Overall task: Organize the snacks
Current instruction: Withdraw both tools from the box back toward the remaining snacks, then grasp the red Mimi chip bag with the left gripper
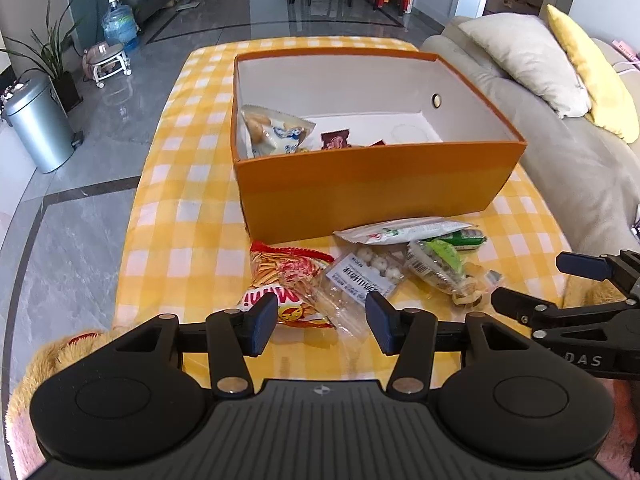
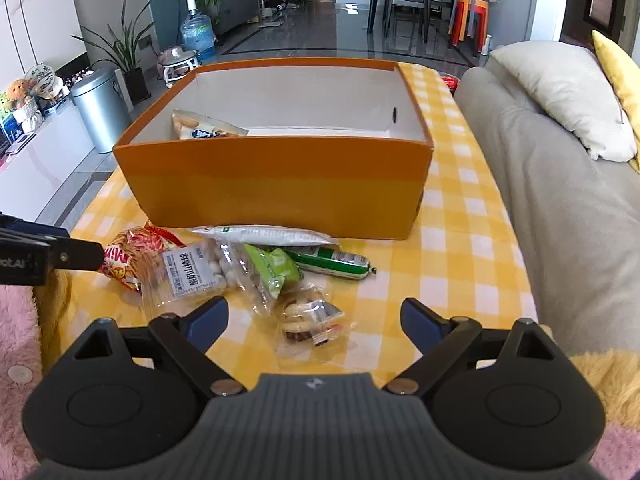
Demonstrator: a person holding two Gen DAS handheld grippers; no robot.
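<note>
An orange box (image 1: 360, 184) (image 2: 280, 188) stands on the yellow checked tablecloth and holds a few snack packets (image 1: 276, 130). In front of it lies a heap of snacks: a red "Mini" bag (image 1: 288, 280) (image 2: 128, 256), a clear bag of white balls (image 1: 372, 272) (image 2: 200, 272), a green-topped packet (image 1: 436, 264) (image 2: 272, 268), a green sausage (image 2: 336, 264), a white sachet (image 1: 404, 232) and a clear cookie packet (image 2: 312, 320). My left gripper (image 1: 322, 326) hangs open just over the Mini bag's near end. My right gripper (image 2: 314, 320) is open on either side of the cookie packet, pads apart from it.
A beige sofa (image 2: 560, 184) with cushions borders the table on the right. A metal bin (image 1: 38, 128), a water jug and potted plants stand on the tiled floor to the left. Fluffy fabric lies at the table's near edge (image 2: 600, 372).
</note>
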